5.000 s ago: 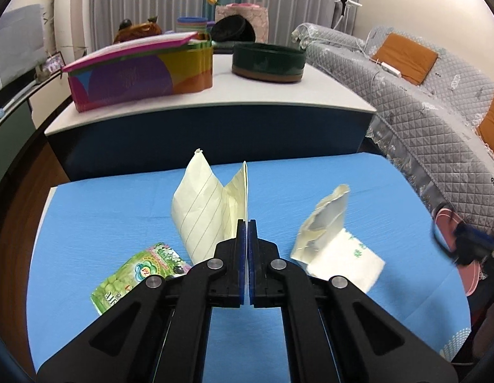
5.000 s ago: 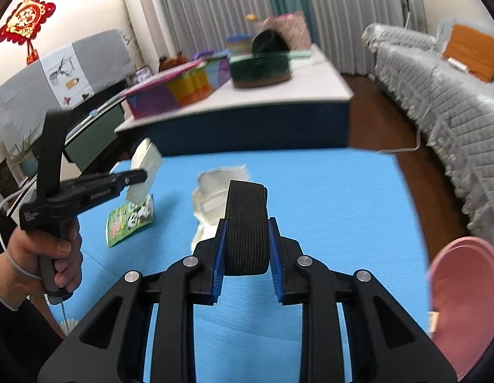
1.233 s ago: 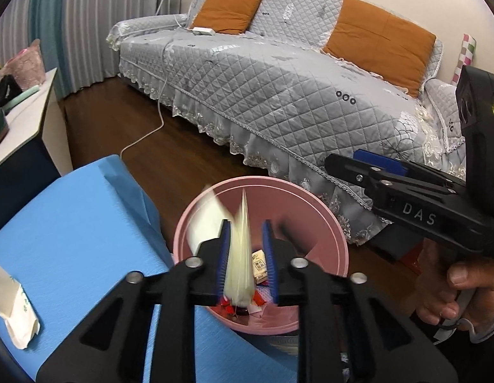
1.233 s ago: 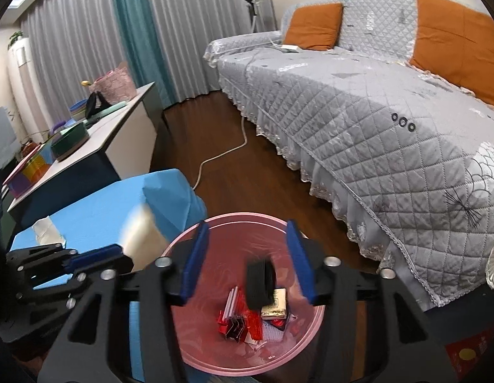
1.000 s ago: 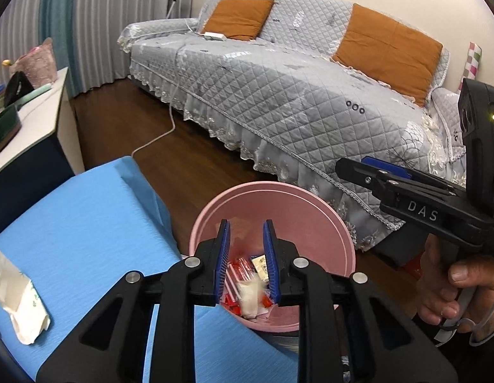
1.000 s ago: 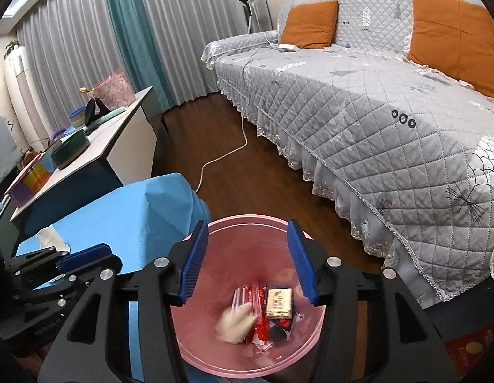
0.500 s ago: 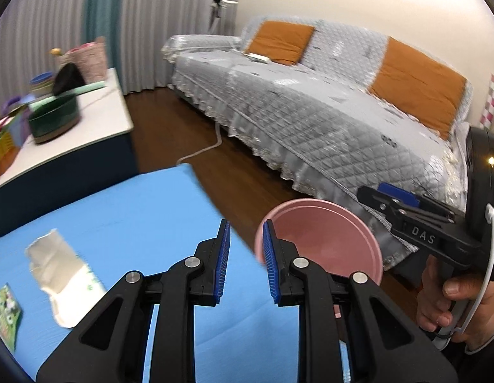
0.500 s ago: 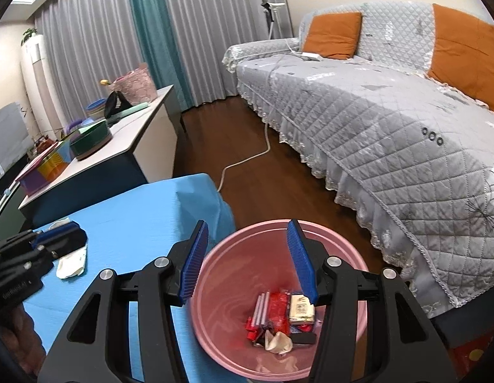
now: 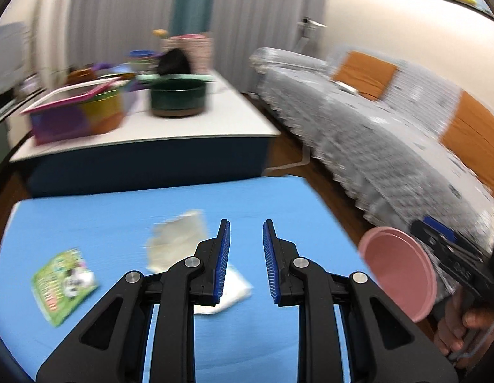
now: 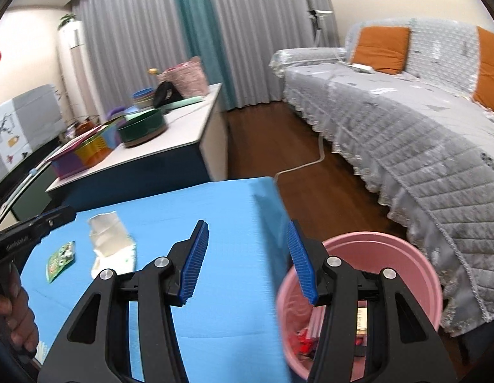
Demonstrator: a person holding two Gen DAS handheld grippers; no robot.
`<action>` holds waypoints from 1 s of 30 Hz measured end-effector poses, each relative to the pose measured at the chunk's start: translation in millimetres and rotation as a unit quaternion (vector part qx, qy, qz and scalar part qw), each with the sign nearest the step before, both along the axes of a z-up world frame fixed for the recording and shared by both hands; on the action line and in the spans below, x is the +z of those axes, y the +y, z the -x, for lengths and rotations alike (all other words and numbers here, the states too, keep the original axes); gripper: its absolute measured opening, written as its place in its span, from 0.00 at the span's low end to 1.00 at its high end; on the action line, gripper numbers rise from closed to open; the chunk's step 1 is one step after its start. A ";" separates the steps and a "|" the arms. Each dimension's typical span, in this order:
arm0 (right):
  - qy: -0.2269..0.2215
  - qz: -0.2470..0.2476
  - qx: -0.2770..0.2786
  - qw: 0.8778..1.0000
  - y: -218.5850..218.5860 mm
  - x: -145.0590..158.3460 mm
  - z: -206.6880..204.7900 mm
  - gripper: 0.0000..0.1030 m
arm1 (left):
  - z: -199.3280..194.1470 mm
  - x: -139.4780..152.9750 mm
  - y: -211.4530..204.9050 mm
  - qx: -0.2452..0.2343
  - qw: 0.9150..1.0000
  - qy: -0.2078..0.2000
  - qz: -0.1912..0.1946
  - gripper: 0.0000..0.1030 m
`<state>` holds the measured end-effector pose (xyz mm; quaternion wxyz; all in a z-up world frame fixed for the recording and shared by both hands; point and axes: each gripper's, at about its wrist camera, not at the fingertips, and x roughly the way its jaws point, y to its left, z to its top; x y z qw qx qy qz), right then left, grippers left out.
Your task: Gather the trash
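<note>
Now both tools are held empty above the blue bench [image 9: 279, 198], the left tool [image 9: 243, 265] narrowly open, the right tool [image 10: 247, 261] more widely. A white wrapper [image 9: 180, 242] and a green packet [image 9: 62, 284] are left on the bench. Other trash is seen inside the pink bin [image 10: 416, 255] beside it.

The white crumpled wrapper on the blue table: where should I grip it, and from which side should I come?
Judging from its pose, grip the white wrapper at its raised, crumpled far end, which stands up off the blue table. The near part lies flat and offers no edge. Come from above with the open left tool, one finger on each side of the ridge.
</note>
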<state>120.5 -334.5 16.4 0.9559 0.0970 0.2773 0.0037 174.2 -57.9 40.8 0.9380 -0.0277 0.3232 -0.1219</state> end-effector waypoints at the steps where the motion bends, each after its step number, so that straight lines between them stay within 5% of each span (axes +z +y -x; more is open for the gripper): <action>1: -0.001 0.002 0.008 1.000 7.3 -0.2 -2.7 0.52 | -2.4 0.2 9.3 0.015 1.000 0.000 0.000 0.21; 15: 0.011 0.012 0.122 0.992 108.2 -25.3 -32.1 0.85 | -19.3 -5.4 129.4 0.200 0.980 0.019 0.002 0.21; 30: 0.073 0.007 0.193 0.978 201.0 -51.7 -111.4 0.95 | -25.6 -12.8 186.4 0.267 0.963 0.027 0.013 0.21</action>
